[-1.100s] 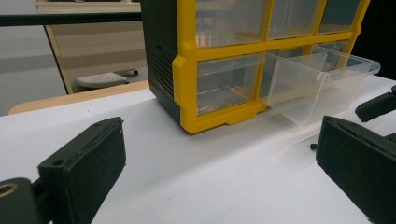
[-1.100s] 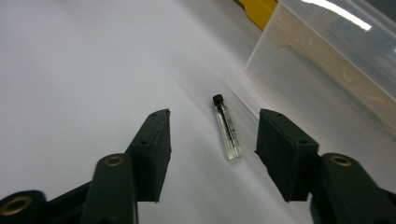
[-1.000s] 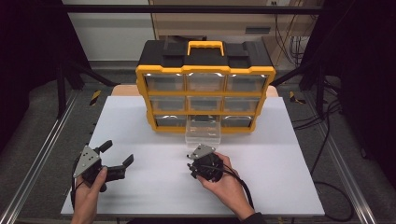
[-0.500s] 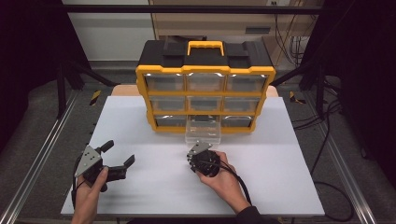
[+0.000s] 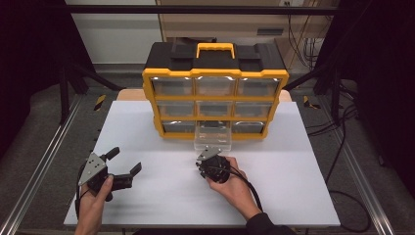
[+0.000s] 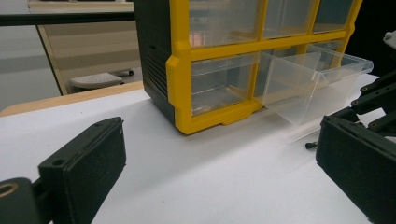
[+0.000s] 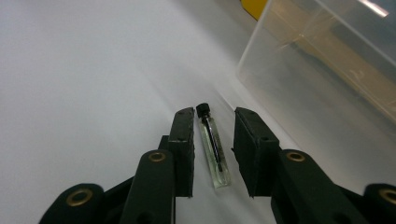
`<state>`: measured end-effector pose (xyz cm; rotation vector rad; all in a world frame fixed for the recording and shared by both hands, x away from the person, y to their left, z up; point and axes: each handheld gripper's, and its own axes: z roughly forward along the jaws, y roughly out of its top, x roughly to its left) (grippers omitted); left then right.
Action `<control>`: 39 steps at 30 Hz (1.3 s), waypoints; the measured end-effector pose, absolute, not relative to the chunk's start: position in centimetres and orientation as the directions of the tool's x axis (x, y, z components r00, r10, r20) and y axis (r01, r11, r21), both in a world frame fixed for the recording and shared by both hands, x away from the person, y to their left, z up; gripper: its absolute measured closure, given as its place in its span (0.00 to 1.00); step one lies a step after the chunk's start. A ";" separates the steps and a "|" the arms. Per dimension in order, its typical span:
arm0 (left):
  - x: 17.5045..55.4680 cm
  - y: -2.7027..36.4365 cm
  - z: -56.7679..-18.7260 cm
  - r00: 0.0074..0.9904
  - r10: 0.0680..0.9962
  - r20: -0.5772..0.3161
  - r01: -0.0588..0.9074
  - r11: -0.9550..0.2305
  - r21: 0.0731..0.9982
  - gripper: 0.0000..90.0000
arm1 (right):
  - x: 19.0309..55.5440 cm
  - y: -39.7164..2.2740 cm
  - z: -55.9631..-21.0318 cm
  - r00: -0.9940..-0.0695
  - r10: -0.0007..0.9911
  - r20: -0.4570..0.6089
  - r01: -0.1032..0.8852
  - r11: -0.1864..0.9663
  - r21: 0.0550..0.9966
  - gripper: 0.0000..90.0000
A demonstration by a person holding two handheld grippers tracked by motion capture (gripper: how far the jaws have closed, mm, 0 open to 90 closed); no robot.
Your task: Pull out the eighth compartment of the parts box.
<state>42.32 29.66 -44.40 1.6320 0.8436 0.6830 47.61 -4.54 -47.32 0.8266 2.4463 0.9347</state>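
A small glass vial (image 7: pixel 214 151) with a black cap lies flat on the white table (image 5: pixel 161 196), just in front of a clear drawer (image 5: pixel 212 139) pulled out of the bottom row of a yellow-and-black organizer (image 5: pixel 215 73). My right gripper (image 7: pixel 214 113) points down over the vial with one jaw on each side. The jaws have just been closing, with a thin gap left on both sides of the glass. From above, the right gripper (image 5: pixel 206 159) sits at the drawer's front. My left gripper (image 5: pixel 125 161) rests near the table's left front, open and empty.
The organizer stands at the back middle of the table, its other clear drawers pushed in. The open drawer (image 6: pixel 313 84) juts forward towards my right hand. White tabletop stretches between the two hands and to the right. Metal rails run along both table sides.
My right gripper has edged a little up the table towards the open drawer. The left gripper has stayed where it was.
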 end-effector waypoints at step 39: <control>42.4 29.9 -44.4 0.572 0.821 -0.002 0.171 -0.117 0.978 0.02 | 47.1 -4.7 -47.2 -0.789 0.598 -0.141 0.364 0.639 0.678 0.90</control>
